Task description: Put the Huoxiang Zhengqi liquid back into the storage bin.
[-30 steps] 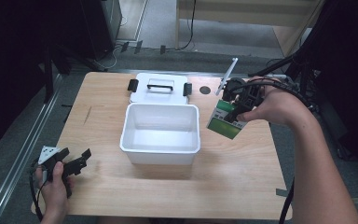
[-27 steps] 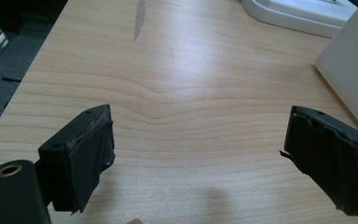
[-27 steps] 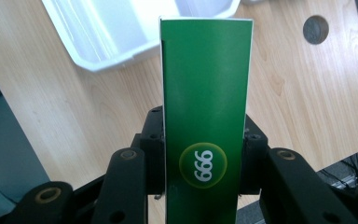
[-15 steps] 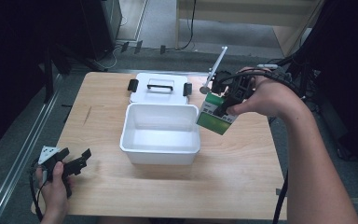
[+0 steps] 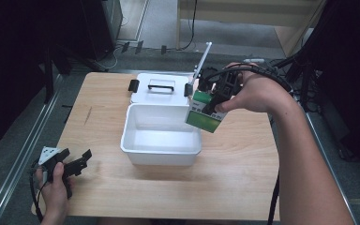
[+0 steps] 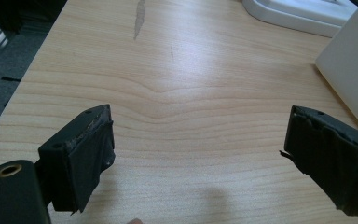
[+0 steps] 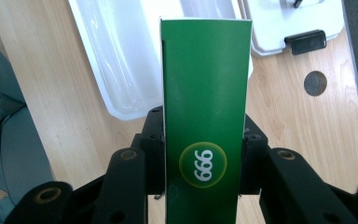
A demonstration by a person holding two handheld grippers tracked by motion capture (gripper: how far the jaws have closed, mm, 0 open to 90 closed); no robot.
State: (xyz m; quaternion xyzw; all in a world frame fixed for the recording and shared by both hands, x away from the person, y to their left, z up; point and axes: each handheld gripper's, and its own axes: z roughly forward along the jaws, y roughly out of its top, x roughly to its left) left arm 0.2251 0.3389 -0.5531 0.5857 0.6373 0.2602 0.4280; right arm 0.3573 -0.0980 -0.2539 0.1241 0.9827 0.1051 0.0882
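Desk (image 5: 243, 187): white bin (image 5: 161, 136) at centre, open, nothing in it; lid (image 5: 157, 86) behind. Green box (image 5: 205, 115) clamped in right tongs (image 5: 214, 104) above bin's right rim; lowering and release remain. Left tongs (image 5: 77, 161) wide, idle, near-left corner.

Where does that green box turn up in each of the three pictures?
High view: green box right of centre, over the white bin's right rim.
Left gripper view: not in it.
Right gripper view: green box centre, clamped between black jaws.
Shared landmark: the white bin.
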